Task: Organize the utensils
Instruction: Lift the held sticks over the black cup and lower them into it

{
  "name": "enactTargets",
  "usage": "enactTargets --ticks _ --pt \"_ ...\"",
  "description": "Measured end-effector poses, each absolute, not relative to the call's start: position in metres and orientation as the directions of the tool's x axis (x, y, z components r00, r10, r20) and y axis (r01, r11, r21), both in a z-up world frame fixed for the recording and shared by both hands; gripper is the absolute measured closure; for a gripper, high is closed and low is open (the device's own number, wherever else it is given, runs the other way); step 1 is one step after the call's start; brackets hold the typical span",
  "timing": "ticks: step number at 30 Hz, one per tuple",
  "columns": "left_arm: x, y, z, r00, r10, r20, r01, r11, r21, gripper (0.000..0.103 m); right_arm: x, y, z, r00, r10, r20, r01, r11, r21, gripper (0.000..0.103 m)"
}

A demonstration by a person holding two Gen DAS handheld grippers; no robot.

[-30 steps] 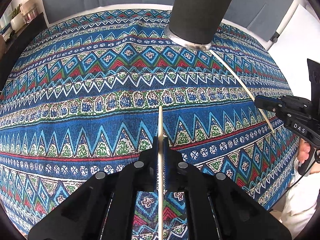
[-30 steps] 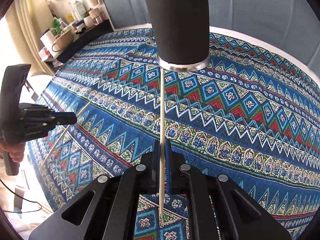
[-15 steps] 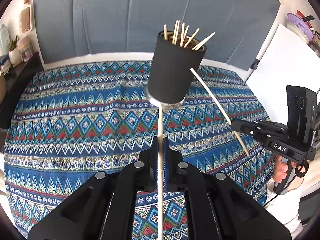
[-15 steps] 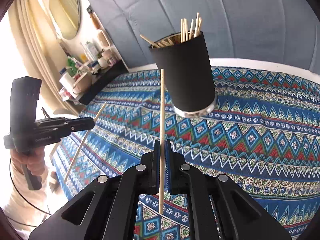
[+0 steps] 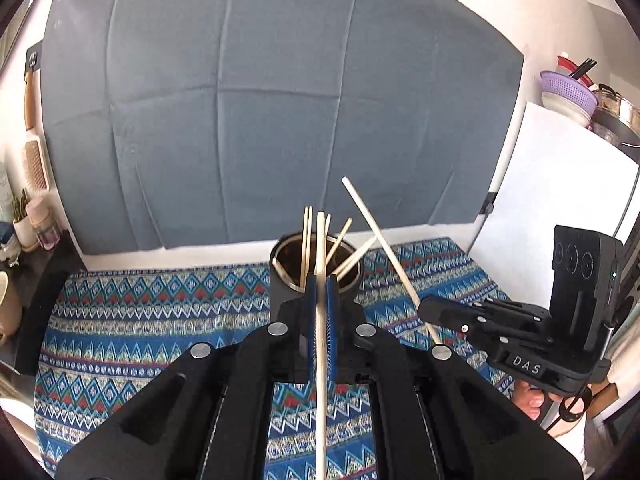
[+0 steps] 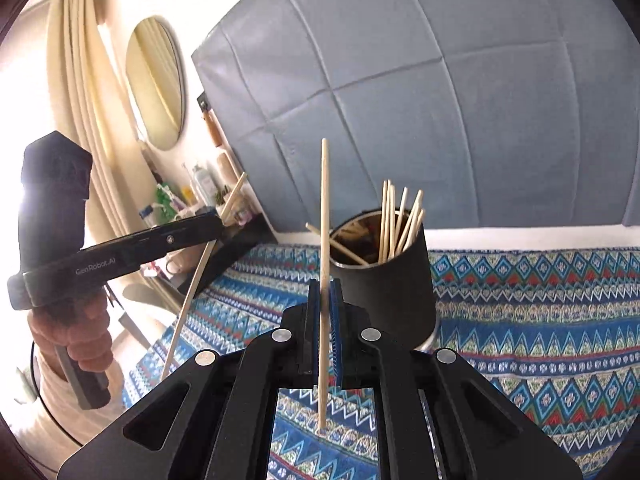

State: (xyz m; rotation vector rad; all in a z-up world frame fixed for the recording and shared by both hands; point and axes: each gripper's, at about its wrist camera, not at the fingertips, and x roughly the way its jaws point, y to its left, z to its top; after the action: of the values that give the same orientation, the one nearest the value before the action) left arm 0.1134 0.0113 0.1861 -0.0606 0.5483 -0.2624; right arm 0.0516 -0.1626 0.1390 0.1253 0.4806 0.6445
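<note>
**Wooden chopstick in each gripper, both raised beside the black holder**

Wooden sticks first: your left gripper (image 5: 320, 292) has its blue-padded jaws pressed onto a pale wooden chopstick (image 5: 320, 360), which runs straight up the middle of the left wrist view, its upper end overlapping the mouth of the black cylindrical utensil holder (image 5: 280, 280). Your right gripper (image 6: 325, 300) is likewise clamped on a second pale wooden chopstick (image 6: 324, 208), held upright with its lower tip hanging above the blue zigzag-patterned tablecloth (image 6: 540, 320).

Holder stands upright on the cloth, near the far edge, in front of the grey fabric backdrop (image 5: 280, 120). It holds a bundle of similar sticks (image 6: 394, 220), some vertical, some leaning on the rim.

From the left wrist view, the right-hand stick sits just right of the holder, tilted, top end leaning left. From the right wrist view, the left gripper is well to the left of the holder, its stick slanted. Whether either stick's tip is over the opening, you cannot tell.
</note>
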Motion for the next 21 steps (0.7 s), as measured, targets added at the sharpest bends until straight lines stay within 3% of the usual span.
enactTargets --ticks 15,21 --pt "0.196 -0.001 0.215 0.89 -0.333 -0.312 0.304 0.942 -0.139 0.098 0.103 -0.159 0.157 0.776 0.605 -0.179 -0.563 0.792 0.235 0.098" --pt "0.2 -0.001 0.209 0.944 -0.307 -0.124 0.292 0.948 -0.125 0.098 0.117 -0.149 0.151 0.82 0.567 -0.084 -0.544 0.816 0.195 0.098"
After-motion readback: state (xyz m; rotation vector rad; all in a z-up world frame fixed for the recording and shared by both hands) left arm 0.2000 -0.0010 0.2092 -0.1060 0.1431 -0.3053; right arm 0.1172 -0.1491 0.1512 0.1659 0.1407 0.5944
